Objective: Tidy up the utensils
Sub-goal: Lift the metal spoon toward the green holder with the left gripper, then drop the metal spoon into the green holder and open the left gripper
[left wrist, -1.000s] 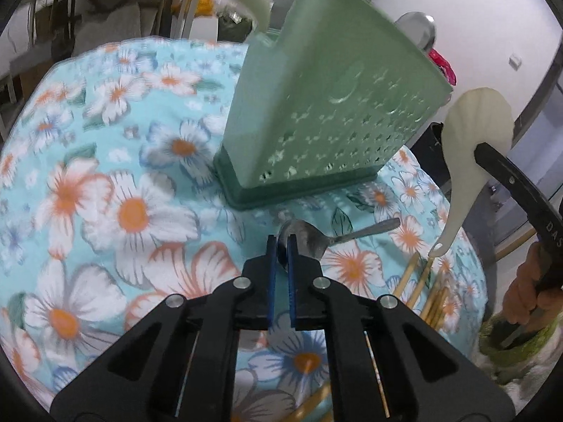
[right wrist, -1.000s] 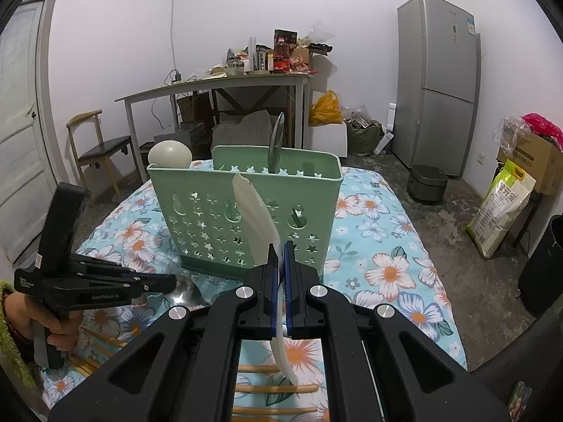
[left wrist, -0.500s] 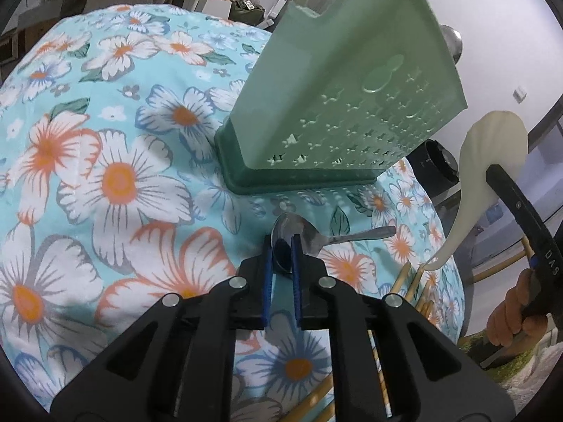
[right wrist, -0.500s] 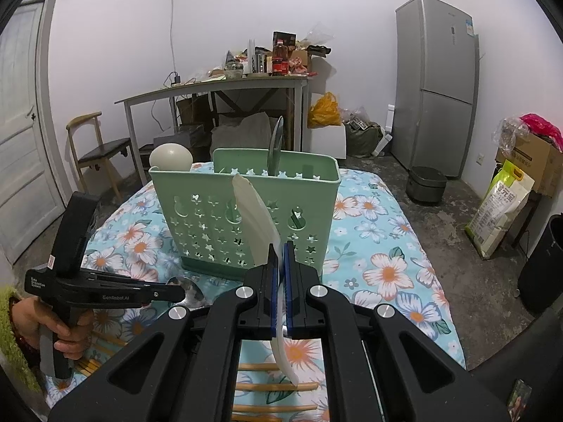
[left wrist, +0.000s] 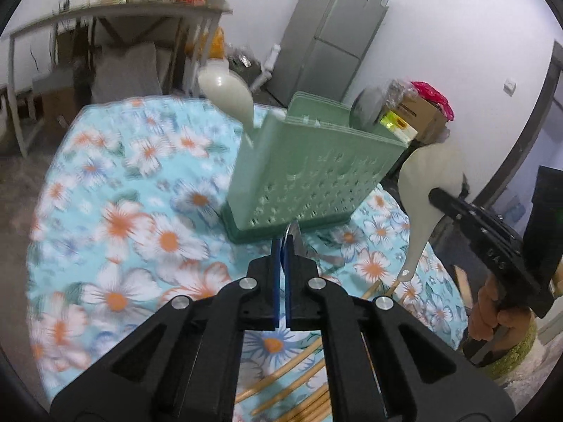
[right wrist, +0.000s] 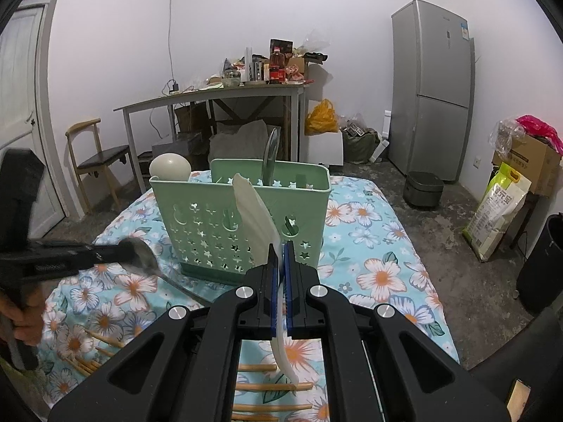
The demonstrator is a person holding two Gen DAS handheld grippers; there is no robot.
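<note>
Right wrist view: right tongs (right wrist: 279,256) pinch a smooth cream spoon (right wrist: 258,221); left tongs (right wrist: 116,252) clamp a shiny metal spoon (right wrist: 142,258).

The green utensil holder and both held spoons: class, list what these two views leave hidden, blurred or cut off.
- Green utensil holder: its inside; both views, own walls hide it.
- Metal spoon: handle end, right wrist view, behind the right gripper; motion-blurred in the left gripper.
- White spoon: left wrist view, blurred.
- Chopsticks: both views, grippers cover most.

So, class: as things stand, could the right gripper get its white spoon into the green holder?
Probably yes: the right gripper holds the white spoon before the green holder, whose top is open, with nothing between.
</note>
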